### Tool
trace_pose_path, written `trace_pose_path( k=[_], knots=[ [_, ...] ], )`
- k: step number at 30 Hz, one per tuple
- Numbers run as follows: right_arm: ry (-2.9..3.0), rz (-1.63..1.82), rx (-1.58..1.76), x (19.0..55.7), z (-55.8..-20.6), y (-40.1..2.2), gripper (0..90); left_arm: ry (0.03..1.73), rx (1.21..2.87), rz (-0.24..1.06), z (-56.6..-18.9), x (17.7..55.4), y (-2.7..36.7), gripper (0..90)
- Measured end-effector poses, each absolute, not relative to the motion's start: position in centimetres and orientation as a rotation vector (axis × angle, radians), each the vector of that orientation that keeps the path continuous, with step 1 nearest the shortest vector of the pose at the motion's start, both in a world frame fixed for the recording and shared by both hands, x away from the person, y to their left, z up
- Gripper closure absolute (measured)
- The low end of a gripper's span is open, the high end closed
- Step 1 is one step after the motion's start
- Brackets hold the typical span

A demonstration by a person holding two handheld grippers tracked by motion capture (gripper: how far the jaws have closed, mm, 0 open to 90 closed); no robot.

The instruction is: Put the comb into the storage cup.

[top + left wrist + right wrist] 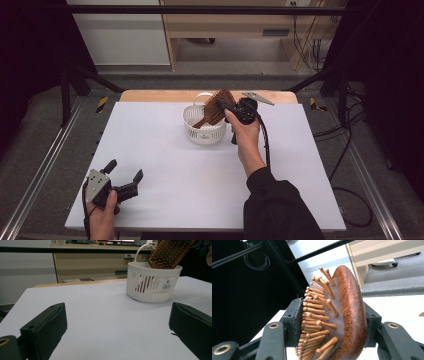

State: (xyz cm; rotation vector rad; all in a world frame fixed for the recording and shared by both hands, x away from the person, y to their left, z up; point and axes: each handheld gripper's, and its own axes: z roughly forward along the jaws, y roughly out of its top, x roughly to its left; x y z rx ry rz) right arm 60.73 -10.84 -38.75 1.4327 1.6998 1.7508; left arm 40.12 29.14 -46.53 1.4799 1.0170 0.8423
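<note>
Left gripper (122, 174) sits idle, jaws apart, way off; right gripper (332, 322) clamps the hairbrush (216, 107) head, handle slanting down into the white basket (192, 131) right below it

My work surface is a white rectangular tabletop (165, 165); a white slotted plastic basket (204, 131) stands directly on it, toward its far edge.
</note>
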Motion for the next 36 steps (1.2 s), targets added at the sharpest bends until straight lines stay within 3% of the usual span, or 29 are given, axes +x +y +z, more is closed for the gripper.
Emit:
trace_pose_path(
  k=[36],
  knots=[
    [1.711, 1.702, 1.438, 61.0, -38.98, -11.78, 42.9, 1.023, 1.473, 0.847, -46.54, 40.13, 29.2, 1.2]
  ],
)
